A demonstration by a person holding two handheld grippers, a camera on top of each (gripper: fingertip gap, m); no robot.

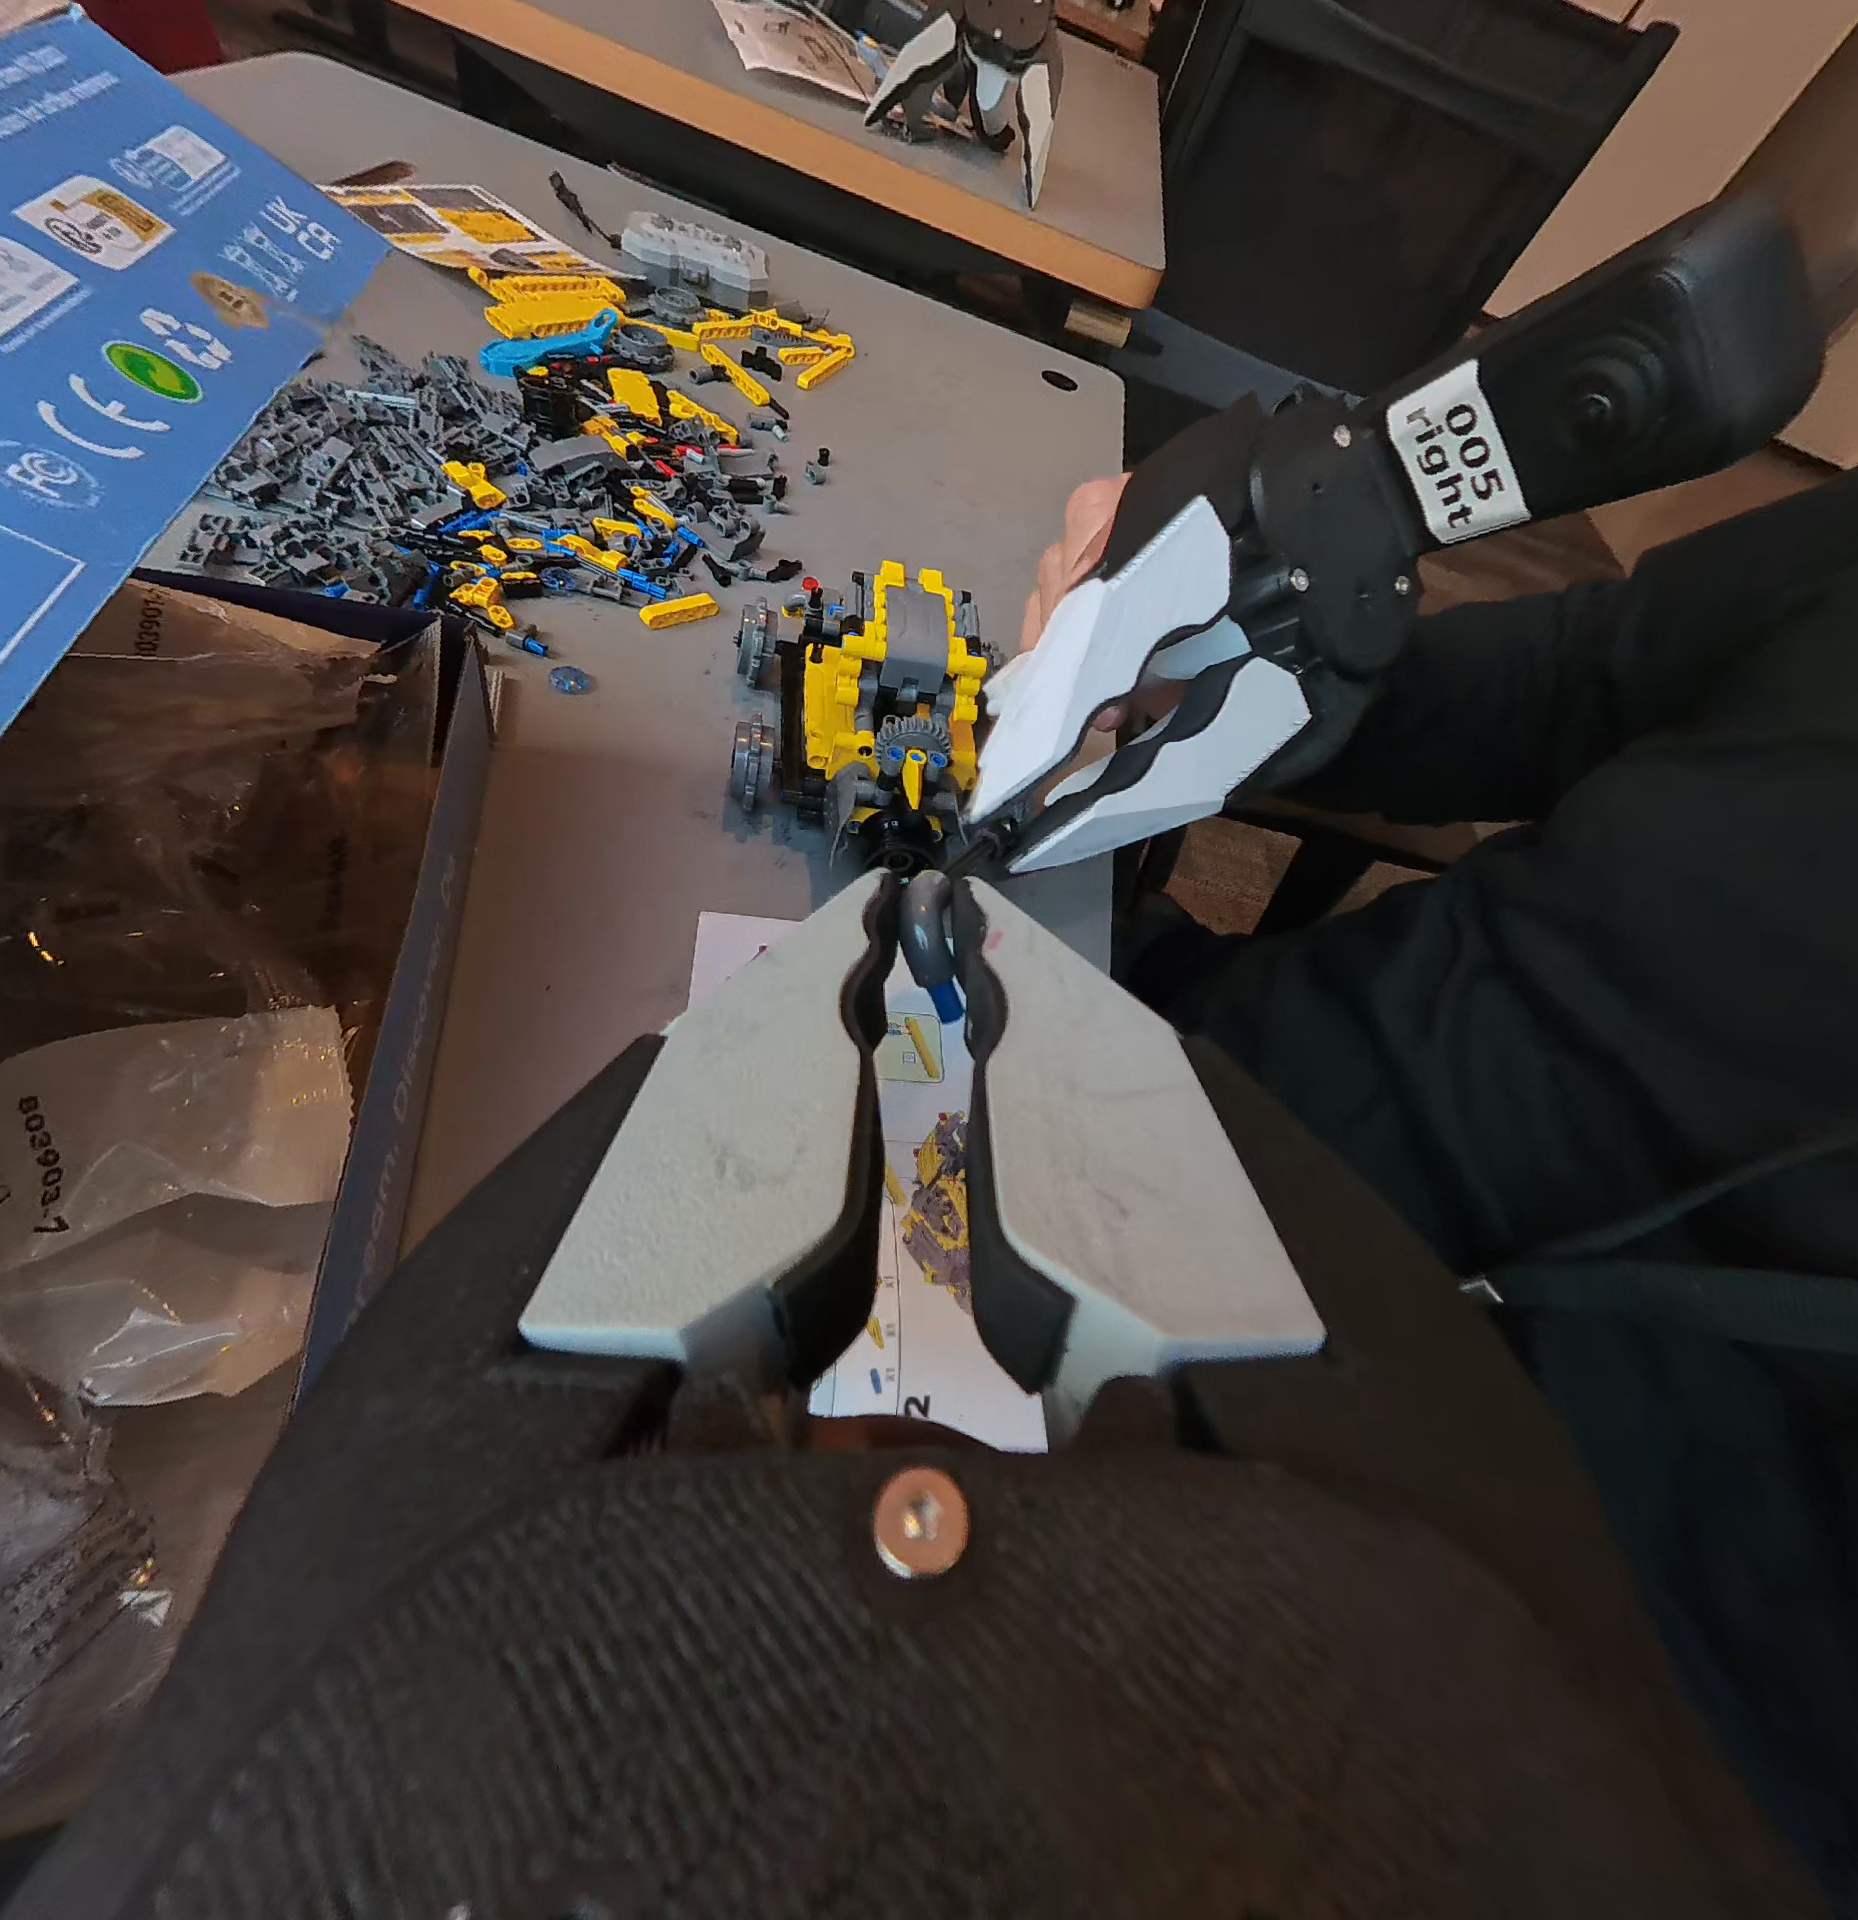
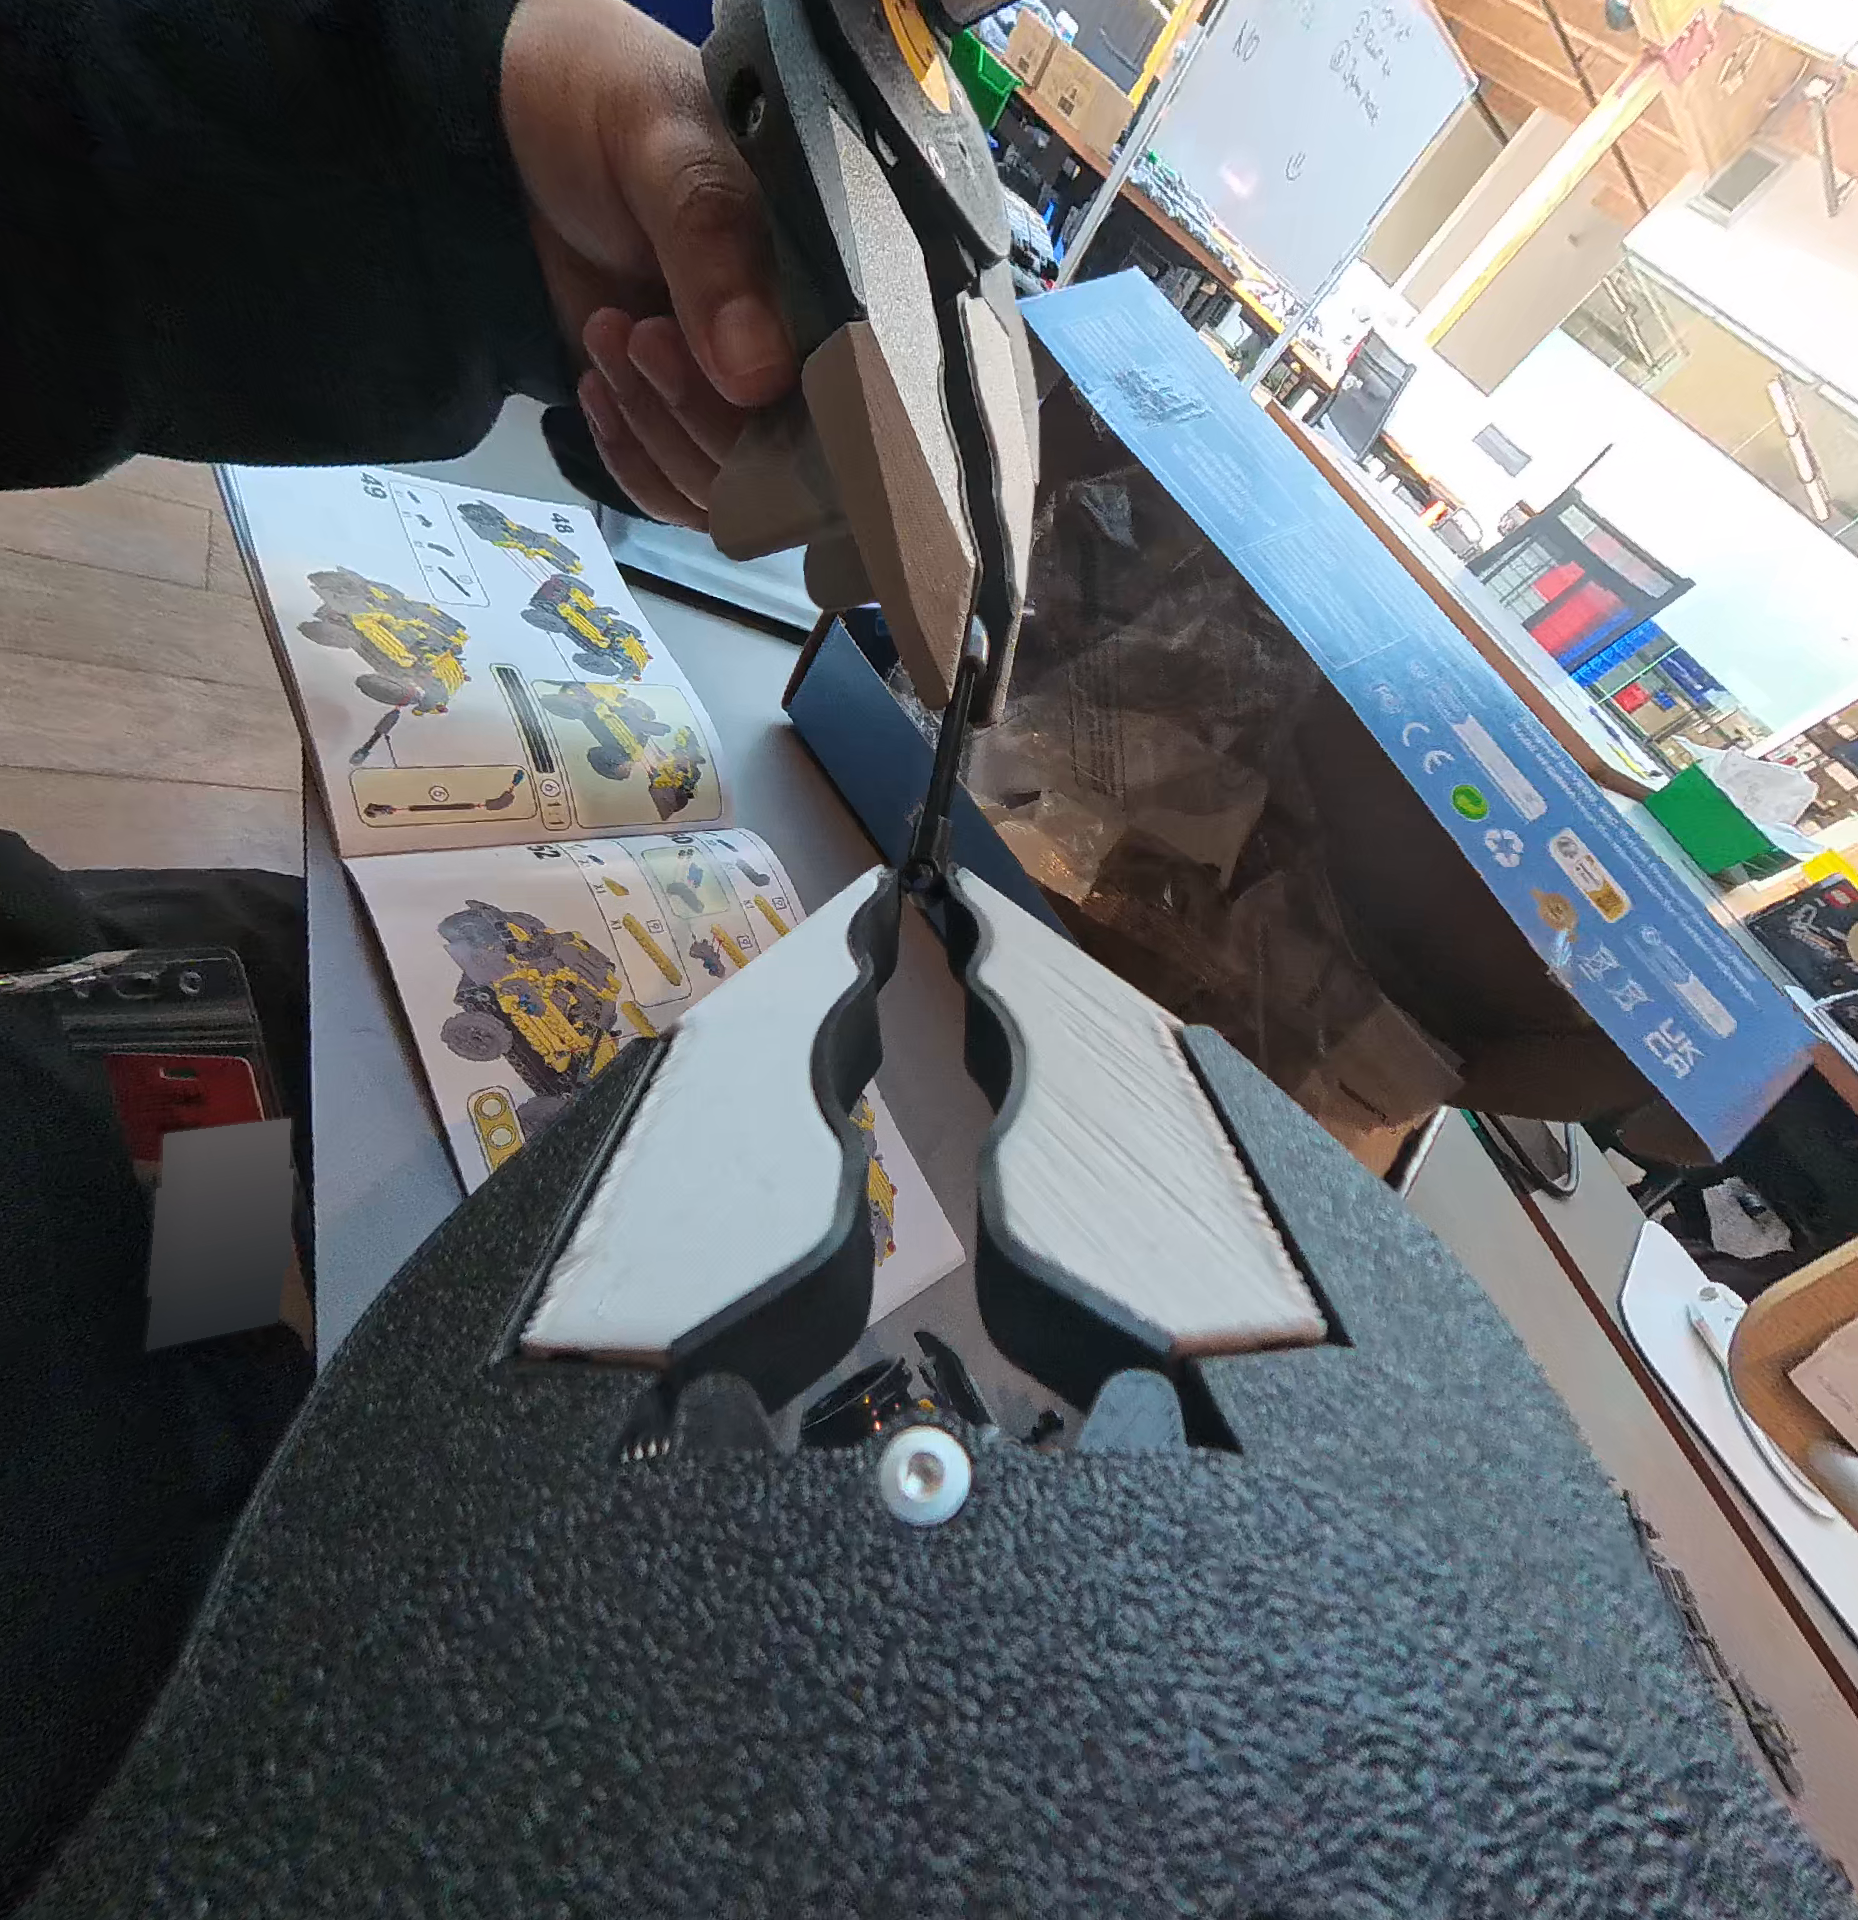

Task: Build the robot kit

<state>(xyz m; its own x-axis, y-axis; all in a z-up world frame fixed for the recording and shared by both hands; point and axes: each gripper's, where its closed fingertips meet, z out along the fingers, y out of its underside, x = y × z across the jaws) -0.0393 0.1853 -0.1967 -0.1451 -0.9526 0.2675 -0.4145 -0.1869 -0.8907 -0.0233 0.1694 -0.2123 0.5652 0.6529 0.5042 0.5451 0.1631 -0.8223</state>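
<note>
Left tool (image 1: 920, 883) lower centre of its view, tips pinched nearly together. Right tool (image 1: 992, 847) enters from upper right, tips closed, meeting the left's tips. Hand (image 2: 655, 270) grips left tool, upper left.

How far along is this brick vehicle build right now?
Done so far: a yellow and grey chassis with gears stands on the table. In hand: the left gripper pinches a grey curved piece, and the right gripper pinches the thin black rod joined to it. Left: a big pile of loose parts, and the instruction booklet lies open.
</note>
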